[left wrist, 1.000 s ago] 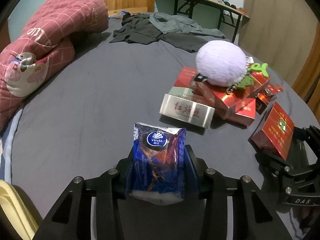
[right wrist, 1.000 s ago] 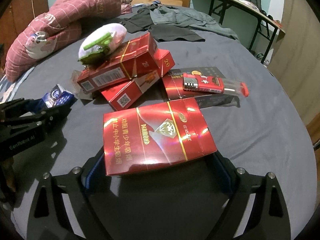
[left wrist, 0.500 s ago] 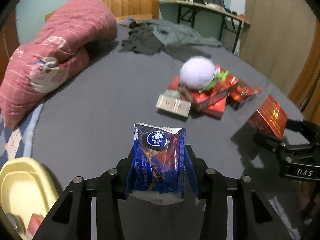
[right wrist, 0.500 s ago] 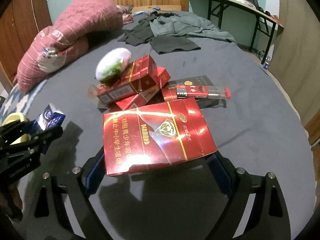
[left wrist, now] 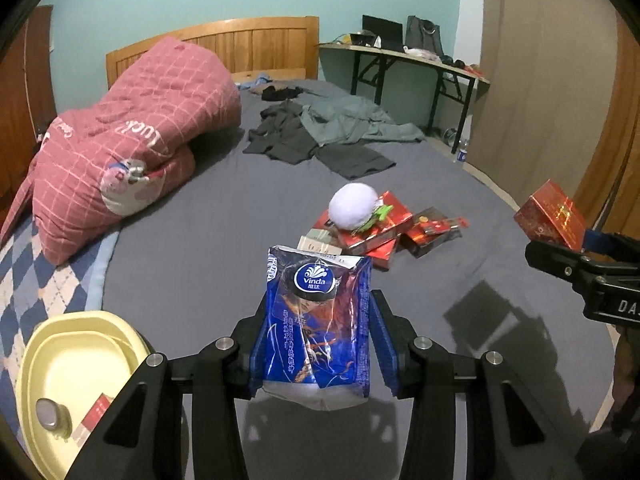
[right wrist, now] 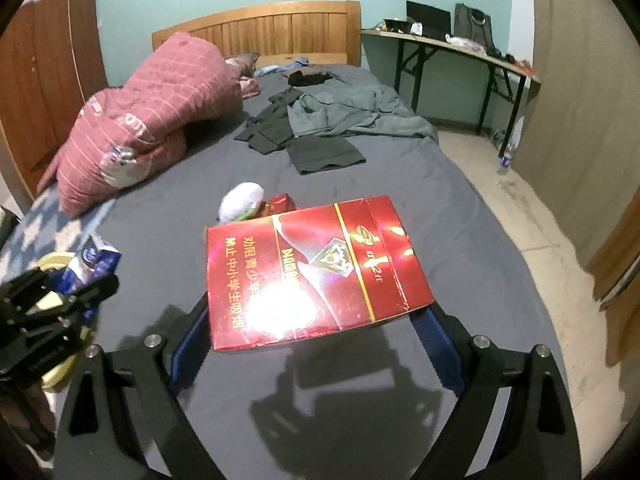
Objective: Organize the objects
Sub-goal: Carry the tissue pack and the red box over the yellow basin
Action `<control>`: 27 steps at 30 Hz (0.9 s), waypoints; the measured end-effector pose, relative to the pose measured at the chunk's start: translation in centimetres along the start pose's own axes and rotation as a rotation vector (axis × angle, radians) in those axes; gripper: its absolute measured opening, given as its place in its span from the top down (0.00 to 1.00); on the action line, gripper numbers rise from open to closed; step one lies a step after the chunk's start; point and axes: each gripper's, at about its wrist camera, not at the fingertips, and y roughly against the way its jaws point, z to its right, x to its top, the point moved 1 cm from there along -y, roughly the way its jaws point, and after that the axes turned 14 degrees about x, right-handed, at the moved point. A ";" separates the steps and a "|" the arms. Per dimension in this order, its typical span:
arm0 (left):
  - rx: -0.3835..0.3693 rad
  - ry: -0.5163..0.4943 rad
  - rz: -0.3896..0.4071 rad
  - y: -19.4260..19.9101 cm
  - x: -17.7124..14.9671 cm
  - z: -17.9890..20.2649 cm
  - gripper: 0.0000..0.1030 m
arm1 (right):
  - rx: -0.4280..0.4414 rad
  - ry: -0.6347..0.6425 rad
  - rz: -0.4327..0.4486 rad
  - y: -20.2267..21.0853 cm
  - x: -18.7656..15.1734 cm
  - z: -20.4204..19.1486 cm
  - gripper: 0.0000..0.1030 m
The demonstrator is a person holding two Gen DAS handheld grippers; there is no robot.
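Observation:
My left gripper [left wrist: 318,344] is shut on a blue Vinda tissue pack [left wrist: 318,316], held upright well above the grey bed [left wrist: 208,240]. My right gripper [right wrist: 316,320] is shut on a wide red cigarette carton [right wrist: 316,272], lifted over the bed; the same carton [left wrist: 550,216] shows at the right edge of the left wrist view. On the bed lies a pile of red boxes [left wrist: 376,232] with a white fluffy ball [left wrist: 354,210] and a green charm on top. A yellow tub [left wrist: 76,364] sits low at the left.
A pink checked quilt [left wrist: 132,140] is heaped at the bed's left. Dark clothes [left wrist: 320,132] lie toward the wooden headboard [left wrist: 248,44]. A desk [left wrist: 404,60] stands at the back right. The tub holds a small round tin [left wrist: 48,420] and a red box [left wrist: 94,420].
Both grippers have risen and drawn back from the pile with their loads. The pile now looks small and far, and the yellow tub has come into the left wrist view.

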 end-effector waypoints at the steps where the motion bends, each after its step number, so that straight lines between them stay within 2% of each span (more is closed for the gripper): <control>1: 0.000 -0.001 0.004 0.3 0.0 0.0 0.57 | 0.000 0.005 0.000 0.2 0.0 -0.3 0.11; 12: 0.001 0.002 0.015 1.8 -0.3 -0.2 0.57 | -0.026 0.049 0.024 1.7 0.5 -2.1 0.11; 27: 0.018 0.023 -0.008 0.1 -1.2 -1.9 0.57 | -0.015 0.080 -0.029 -1.1 -1.0 -4.6 0.11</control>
